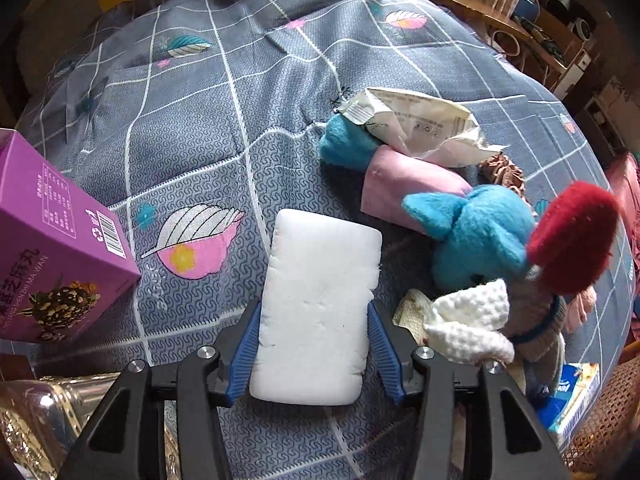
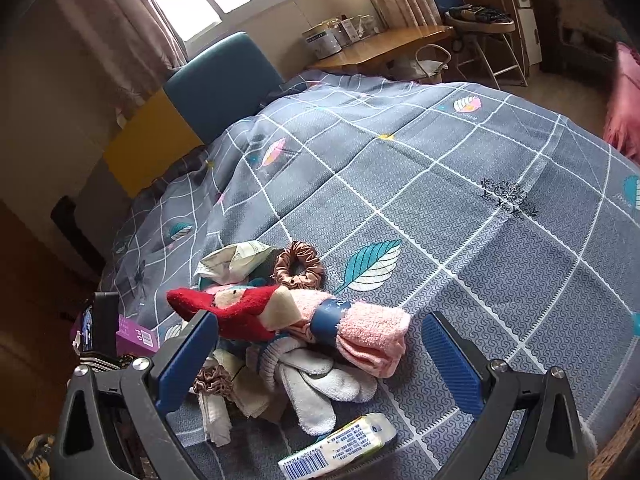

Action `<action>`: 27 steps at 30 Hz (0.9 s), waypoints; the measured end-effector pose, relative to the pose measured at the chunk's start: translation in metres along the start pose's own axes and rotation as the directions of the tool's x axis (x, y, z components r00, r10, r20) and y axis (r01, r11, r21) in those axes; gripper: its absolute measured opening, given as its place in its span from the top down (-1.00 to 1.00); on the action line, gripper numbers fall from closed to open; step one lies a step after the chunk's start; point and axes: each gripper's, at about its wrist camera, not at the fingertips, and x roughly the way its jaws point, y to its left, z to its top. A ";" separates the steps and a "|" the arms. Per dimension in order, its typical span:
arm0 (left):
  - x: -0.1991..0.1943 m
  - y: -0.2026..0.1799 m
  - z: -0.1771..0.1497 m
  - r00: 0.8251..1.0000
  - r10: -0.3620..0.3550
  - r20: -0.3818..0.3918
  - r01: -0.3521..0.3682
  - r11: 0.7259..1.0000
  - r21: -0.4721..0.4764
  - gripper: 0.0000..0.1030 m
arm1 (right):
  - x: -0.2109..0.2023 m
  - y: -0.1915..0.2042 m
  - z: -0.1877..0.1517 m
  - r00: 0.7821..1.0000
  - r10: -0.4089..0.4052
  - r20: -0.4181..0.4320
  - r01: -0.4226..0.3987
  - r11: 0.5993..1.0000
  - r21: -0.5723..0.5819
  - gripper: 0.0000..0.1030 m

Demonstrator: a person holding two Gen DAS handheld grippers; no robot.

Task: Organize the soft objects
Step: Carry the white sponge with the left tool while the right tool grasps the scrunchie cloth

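Our left gripper (image 1: 314,344) pressed its blue pads against both sides of a white sponge (image 1: 318,308) lying on the grey checked quilt (image 1: 192,128), clamping it. At three o'clock from the sponge lay a heap of plush toys (image 1: 480,236). Our right gripper (image 2: 316,356) hung wide open and empty above rolled socks (image 2: 360,328), with a scrunchie (image 2: 298,266) at twelve o'clock.

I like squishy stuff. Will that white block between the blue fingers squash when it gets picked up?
Probably. The white sponge block has a pitted, foamy surface, so it likely dents under the left gripper pads. It looks light and shouldn't roll, being flat.
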 end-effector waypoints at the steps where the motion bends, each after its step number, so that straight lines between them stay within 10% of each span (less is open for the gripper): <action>1: -0.005 -0.001 -0.003 1.000 -0.010 0.008 0.010 1.000 0.002 -0.01 | 0.000 0.001 0.000 1.000 0.000 -0.001 0.000 1.000 -0.005 -0.98; 12: -0.063 0.012 -0.012 0.990 -0.088 0.111 0.092 0.995 -0.031 -0.01 | 0.015 0.068 -0.034 0.972 0.147 -0.181 -0.200 0.924 -0.325 -0.79; 19: -0.097 0.005 0.020 0.976 -0.107 0.188 0.112 0.994 -0.014 -0.01 | 0.038 0.108 -0.071 0.964 0.042 -0.263 -0.182 0.824 -0.537 -0.51; 25: -0.157 0.052 0.057 0.938 -0.063 0.342 0.107 0.988 -0.111 -0.02 | 0.069 0.119 -0.061 0.952 0.026 -0.305 -0.189 0.836 -0.516 -0.48; 27: -0.182 0.087 0.062 0.916 -0.003 0.402 0.085 0.979 -0.185 -0.02 | 0.080 0.122 -0.063 0.949 0.009 -0.314 -0.180 0.836 -0.518 -0.18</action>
